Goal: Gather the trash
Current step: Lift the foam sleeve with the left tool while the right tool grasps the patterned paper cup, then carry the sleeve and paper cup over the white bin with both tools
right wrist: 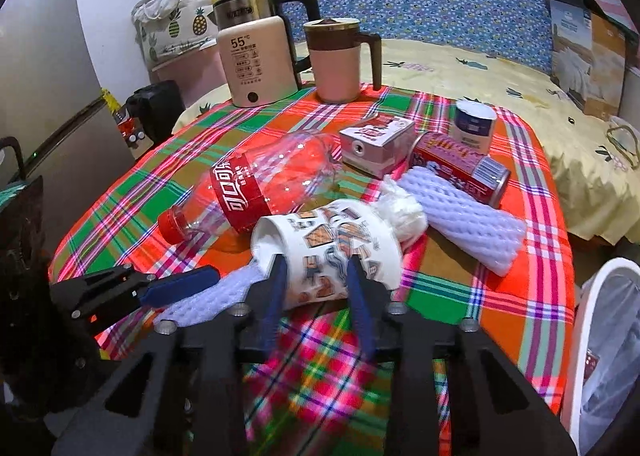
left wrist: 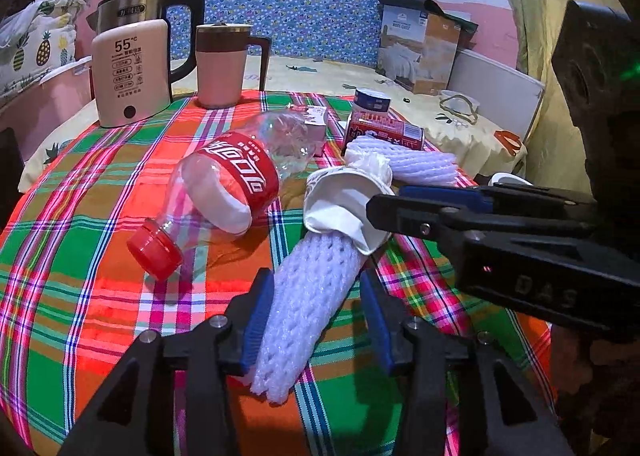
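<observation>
Right gripper (right wrist: 316, 276) pinches the paper cup (right wrist: 328, 244) lying near the bottle (right wrist: 256, 184); left gripper (left wrist: 316, 312) spread around a foam net (left wrist: 308, 308), right pad apart

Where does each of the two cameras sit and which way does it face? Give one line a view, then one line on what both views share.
Left wrist: sits on the left gripper, looking forward and down across the plaid tablecloth; its own fingers straddle a foam net sleeve, and the right gripper enters from the right.
Right wrist: sits on the right gripper, facing the same table; its fingers grip a paper cup, with the left gripper low on the left.
Shared: cola bottle, kettle, mug.
</observation>
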Motion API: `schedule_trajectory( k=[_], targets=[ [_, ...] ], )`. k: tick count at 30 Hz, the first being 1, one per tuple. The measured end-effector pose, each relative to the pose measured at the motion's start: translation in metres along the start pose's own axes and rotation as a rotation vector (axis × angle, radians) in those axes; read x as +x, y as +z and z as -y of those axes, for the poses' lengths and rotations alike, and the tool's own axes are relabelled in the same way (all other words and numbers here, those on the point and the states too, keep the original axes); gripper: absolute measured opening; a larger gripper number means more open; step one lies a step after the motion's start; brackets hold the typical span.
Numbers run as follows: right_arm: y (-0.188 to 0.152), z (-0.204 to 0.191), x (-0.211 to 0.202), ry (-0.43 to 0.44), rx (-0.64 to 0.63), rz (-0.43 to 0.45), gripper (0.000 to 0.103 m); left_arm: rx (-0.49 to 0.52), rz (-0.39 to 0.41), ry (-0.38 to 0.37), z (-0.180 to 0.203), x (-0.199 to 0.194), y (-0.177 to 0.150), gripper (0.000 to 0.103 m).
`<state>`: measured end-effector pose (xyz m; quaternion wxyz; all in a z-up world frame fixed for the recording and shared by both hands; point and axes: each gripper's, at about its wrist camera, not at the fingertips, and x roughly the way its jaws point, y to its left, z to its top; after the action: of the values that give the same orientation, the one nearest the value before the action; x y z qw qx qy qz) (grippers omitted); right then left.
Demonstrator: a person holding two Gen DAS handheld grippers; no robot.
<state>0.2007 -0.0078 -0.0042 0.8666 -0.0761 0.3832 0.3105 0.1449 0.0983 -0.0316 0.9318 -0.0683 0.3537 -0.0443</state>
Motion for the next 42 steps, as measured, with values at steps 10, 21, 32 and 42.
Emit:
schedule_trajectory(
  k=[10,21,32,42],
  targets=[
    [-0.004,0.01,-0.013,0.002,0.043,0.022,0.007,-0.015,0.003,0.019,-0.002,-0.002,0.0,0.032],
    [-0.022,0.028,-0.048,-0.01,0.108,0.059,0.005,-0.041,0.009,-0.026,0.013,-0.016,-0.004,0.018],
    [-0.036,0.053,-0.082,-0.043,0.173,0.117,0.005,0.003,0.004,-0.069,0.049,-0.03,-0.007,0.012],
    [-0.049,0.066,-0.098,-0.053,0.213,0.141,0.005,0.035,0.01,-0.08,0.073,-0.037,-0.005,0.012]
  ],
)
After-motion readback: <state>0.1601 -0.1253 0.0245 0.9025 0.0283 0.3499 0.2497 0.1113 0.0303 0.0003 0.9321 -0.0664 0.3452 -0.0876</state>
